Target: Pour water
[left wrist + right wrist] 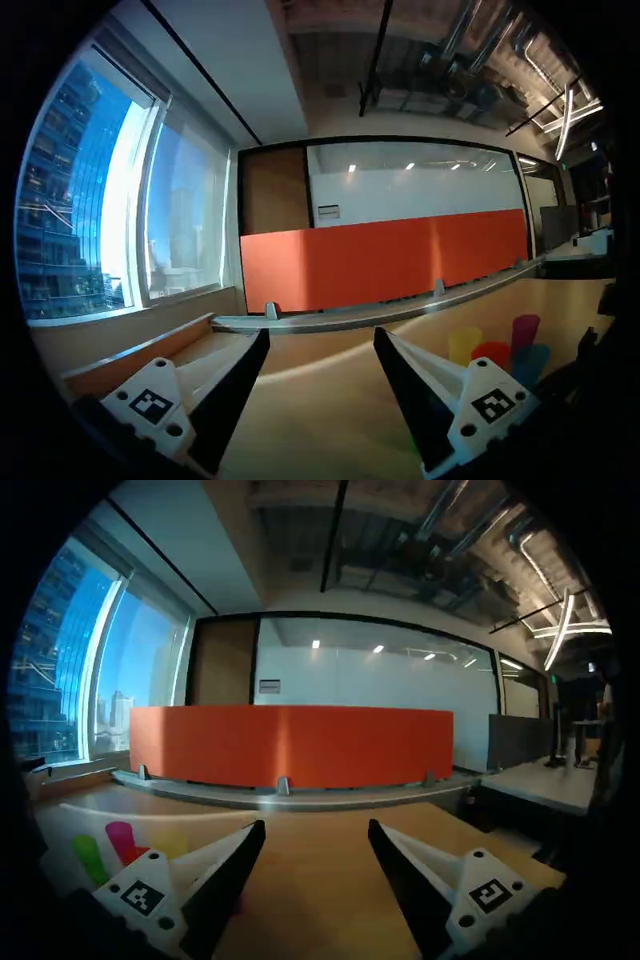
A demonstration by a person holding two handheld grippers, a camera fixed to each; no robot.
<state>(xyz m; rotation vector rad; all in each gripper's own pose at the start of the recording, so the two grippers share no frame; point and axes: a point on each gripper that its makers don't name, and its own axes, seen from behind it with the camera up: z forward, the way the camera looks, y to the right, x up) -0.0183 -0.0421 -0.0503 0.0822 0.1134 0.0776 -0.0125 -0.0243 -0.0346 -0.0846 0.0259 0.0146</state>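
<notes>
Partly hidden: coloured cups (pixel 492 352) behind fingers (pixel 416 392)

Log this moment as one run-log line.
left tool: open, empty | right tool: open, empty | coloured cups: on table, untouched | pour: not started

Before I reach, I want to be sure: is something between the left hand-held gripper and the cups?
Nothing visible: only bare table lies between the open left hand-held gripper and the cups.
</notes>
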